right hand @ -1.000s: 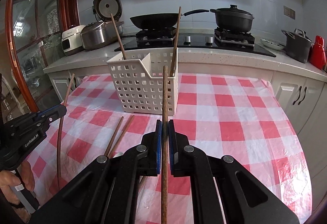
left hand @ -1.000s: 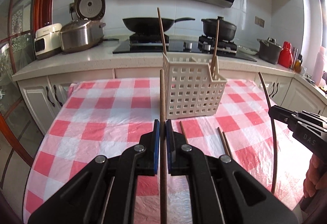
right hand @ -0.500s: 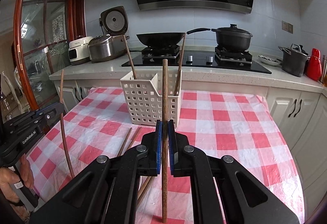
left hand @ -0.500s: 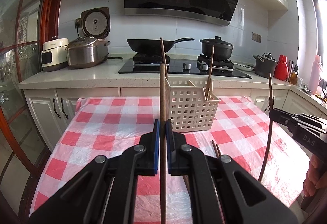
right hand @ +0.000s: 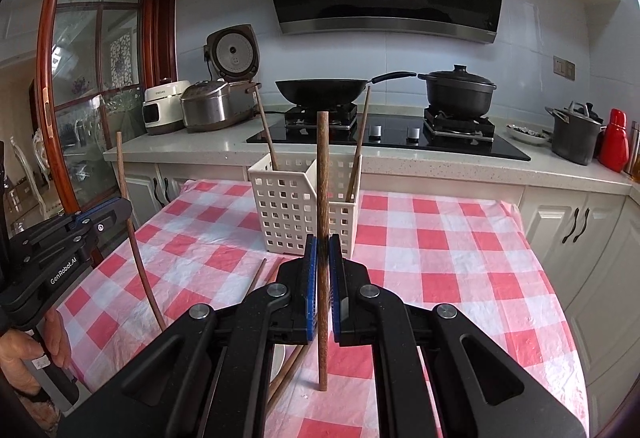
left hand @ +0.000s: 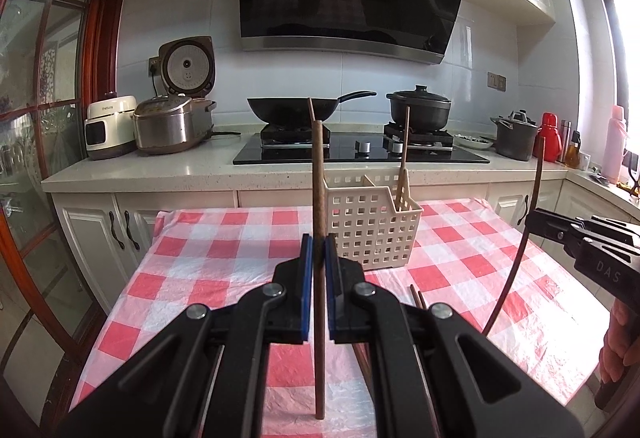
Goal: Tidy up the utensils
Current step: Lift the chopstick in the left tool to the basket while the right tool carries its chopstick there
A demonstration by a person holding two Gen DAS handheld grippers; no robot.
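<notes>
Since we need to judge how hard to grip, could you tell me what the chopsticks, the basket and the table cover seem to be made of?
Chopstick in the right tongs: probably wood, matte dark brown with faint grain. Basket: looks like moulded plastic, cream, smooth, with a regular grid of square holes. Table cover: likely thin plastic sheeting, red and white checks, glossy and finely wrinkled.
</notes>
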